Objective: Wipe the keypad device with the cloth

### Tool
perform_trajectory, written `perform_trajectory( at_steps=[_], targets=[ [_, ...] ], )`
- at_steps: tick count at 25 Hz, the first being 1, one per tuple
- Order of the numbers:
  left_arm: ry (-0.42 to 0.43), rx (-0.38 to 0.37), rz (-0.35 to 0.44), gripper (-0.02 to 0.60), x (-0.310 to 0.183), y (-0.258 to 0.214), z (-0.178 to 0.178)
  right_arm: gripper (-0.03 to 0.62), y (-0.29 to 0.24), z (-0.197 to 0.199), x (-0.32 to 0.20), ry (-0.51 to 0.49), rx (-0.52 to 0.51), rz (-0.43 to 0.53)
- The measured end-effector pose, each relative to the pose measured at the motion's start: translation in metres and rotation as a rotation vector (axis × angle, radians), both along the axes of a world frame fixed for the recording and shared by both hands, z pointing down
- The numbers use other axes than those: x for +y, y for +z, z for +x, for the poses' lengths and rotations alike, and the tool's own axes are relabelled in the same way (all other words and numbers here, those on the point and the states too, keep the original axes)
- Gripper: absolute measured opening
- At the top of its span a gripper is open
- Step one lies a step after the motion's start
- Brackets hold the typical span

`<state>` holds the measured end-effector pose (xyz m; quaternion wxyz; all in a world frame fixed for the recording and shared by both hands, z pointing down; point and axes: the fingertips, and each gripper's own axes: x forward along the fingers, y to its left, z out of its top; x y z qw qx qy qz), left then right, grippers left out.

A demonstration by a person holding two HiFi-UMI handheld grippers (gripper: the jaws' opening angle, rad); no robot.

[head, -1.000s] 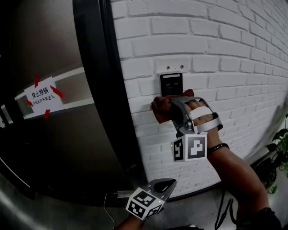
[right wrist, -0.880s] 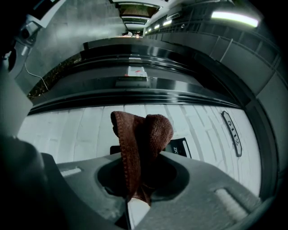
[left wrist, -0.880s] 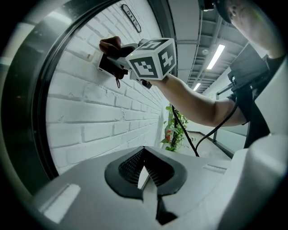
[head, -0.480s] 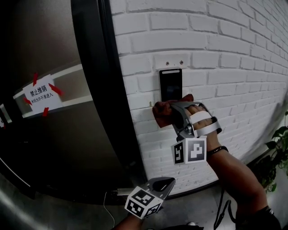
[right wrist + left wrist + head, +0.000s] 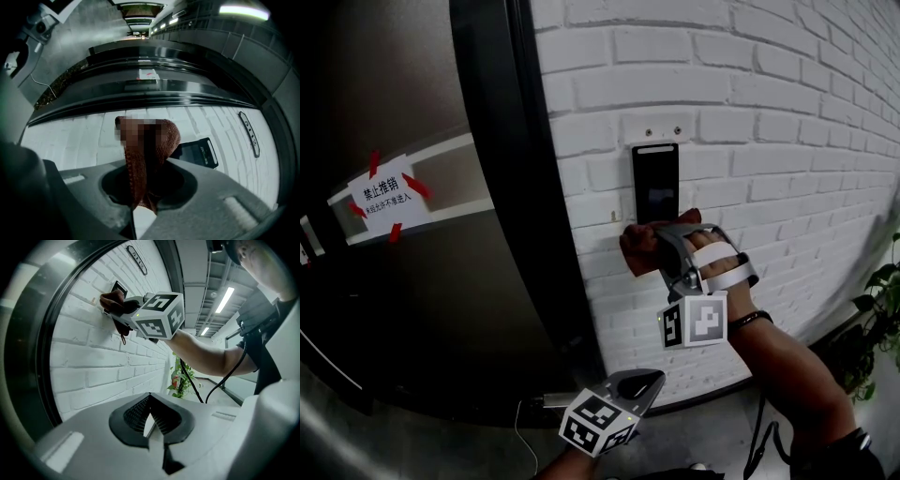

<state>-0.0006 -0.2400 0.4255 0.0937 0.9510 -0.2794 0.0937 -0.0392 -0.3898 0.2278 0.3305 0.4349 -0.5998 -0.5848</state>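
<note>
The black keypad device [image 5: 656, 184] is mounted on the white brick wall [image 5: 769, 112]; it also shows in the right gripper view as keypad device [image 5: 199, 152]. A reddish-brown cloth [image 5: 639, 241] is bunched against the wall just below the device's lower edge, and my right gripper [image 5: 661, 244] is shut on it. In the right gripper view the cloth [image 5: 147, 150] rises from between the jaws. My left gripper [image 5: 639, 382] hangs low near the floor, shut with nothing in it; the left gripper [image 5: 152, 420] points along the wall.
A dark door [image 5: 412, 281] with a black frame [image 5: 525, 187] stands left of the wall, with a taped white paper notice [image 5: 386, 200] on it. A potted plant [image 5: 881, 309] grows at the right edge. A thin cable [image 5: 525, 436] lies on the floor.
The right gripper with the cloth has slid down the wall, from over the keypad device's lower part to below it, so the whole device now shows. The left gripper has stayed put.
</note>
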Motion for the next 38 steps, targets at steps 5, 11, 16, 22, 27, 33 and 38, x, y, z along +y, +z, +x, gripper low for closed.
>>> perform_trajectory(
  at_steps=[5,11,16,22,27,33,38],
  targets=[
    [-0.006,-0.001,0.002,0.017,0.001,0.002,-0.002,0.051,0.009,0.001,-0.001,0.005,0.014,-0.017],
    [-0.013,0.004,0.008,0.017,0.002,-0.001,-0.006,0.051,0.014,0.000,0.000,0.007,0.040,-0.064],
    [-0.018,0.008,0.007,0.017,0.002,0.001,-0.008,0.051,0.056,0.005,-0.016,0.032,0.130,-0.154],
    [-0.009,0.011,0.006,0.017,0.006,-0.001,-0.007,0.051,0.028,0.006,0.008,0.009,0.094,-0.129],
    [-0.010,0.017,0.007,0.017,0.005,-0.002,-0.007,0.051,-0.036,0.008,0.028,-0.011,0.025,-0.019],
    [-0.013,0.017,0.009,0.017,0.003,-0.003,-0.007,0.051,-0.091,0.007,0.033,0.002,0.016,0.079],
    [-0.017,0.010,0.019,0.017,0.001,-0.002,-0.008,0.051,-0.127,-0.005,0.025,0.030,0.044,0.177]
  ],
)
